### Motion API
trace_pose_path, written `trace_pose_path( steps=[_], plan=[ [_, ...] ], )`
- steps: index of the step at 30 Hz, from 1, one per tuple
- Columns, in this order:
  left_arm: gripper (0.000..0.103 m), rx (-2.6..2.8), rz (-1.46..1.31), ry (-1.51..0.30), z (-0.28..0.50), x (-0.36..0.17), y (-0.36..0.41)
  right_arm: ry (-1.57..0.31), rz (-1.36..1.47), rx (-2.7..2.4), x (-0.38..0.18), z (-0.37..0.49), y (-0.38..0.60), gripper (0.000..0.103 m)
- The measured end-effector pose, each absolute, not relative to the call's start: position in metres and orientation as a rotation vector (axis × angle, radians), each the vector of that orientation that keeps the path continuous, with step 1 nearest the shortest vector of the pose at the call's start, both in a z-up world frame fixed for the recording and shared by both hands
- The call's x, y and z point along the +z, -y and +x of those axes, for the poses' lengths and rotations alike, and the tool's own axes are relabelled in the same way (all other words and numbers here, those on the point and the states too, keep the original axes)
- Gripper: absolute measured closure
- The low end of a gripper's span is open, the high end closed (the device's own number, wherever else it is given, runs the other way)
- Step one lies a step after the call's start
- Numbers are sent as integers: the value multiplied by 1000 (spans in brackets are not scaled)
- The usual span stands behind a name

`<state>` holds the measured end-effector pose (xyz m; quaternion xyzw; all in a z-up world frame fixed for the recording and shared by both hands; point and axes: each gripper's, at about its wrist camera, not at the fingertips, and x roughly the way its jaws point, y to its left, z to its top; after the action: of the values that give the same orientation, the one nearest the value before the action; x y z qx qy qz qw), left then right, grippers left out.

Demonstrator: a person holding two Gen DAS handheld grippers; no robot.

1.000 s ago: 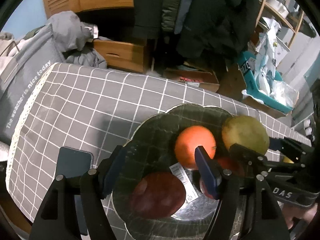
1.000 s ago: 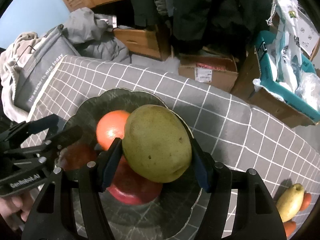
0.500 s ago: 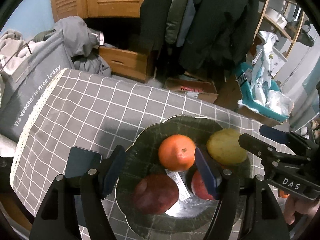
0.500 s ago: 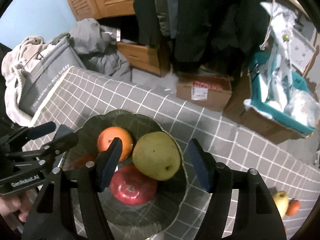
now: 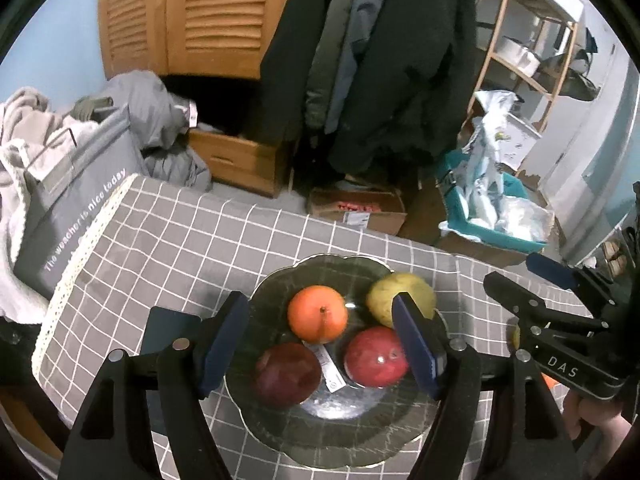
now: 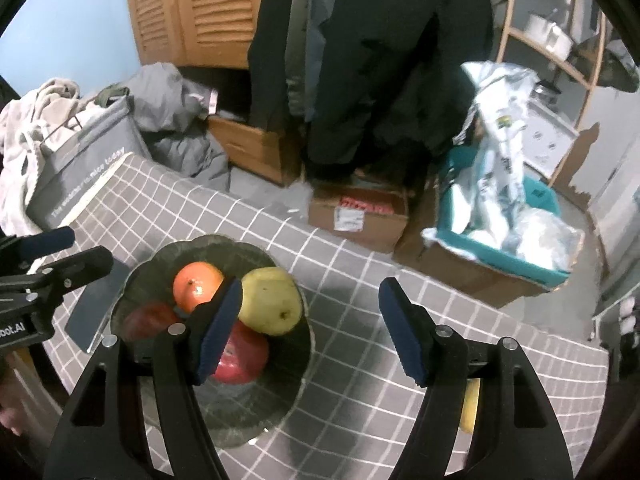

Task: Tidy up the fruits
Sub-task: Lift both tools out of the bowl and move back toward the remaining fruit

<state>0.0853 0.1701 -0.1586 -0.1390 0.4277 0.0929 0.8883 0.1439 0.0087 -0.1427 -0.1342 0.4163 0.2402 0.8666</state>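
A table covered by a grey checked tablecloth (image 5: pixel 168 248) is seen from above, and a dark scalloped glass plate (image 5: pixel 320 440) is set on it. Four fruits are held in the plate: an orange (image 5: pixel 318 313) toward the far side, a yellow-green pear (image 5: pixel 386 292) to its right, a red apple (image 5: pixel 374 358) in front of the pear, and a darker red apple (image 5: pixel 288 374) at the near left. A small white label (image 5: pixel 331 368) is lodged between the two apples. The left gripper (image 5: pixel 320 344) is held wide open above the plate with nothing between its blue pads. The right gripper (image 6: pixel 310 332) is likewise spread wide and empty, positioned over the plate's right edge. A dark phone (image 5: pixel 168 330) is laid flat just left of the plate.
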Motion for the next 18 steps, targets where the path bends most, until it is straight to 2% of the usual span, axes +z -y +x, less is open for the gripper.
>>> trace_pose_path(
  steps=[9, 11, 18],
  plan=[
    [21, 170, -243, -831, 65, -127, -147, -777, -269, 458, -102, 119, 20, 24],
    [17, 164, -227, -822, 58, -123, -141, -754, -274, 449, -94, 112, 27, 22],
    [16, 140, -198, -787, 44, -105, -121, -723, -273, 423, -76, 94, 53, 21]
  ],
)
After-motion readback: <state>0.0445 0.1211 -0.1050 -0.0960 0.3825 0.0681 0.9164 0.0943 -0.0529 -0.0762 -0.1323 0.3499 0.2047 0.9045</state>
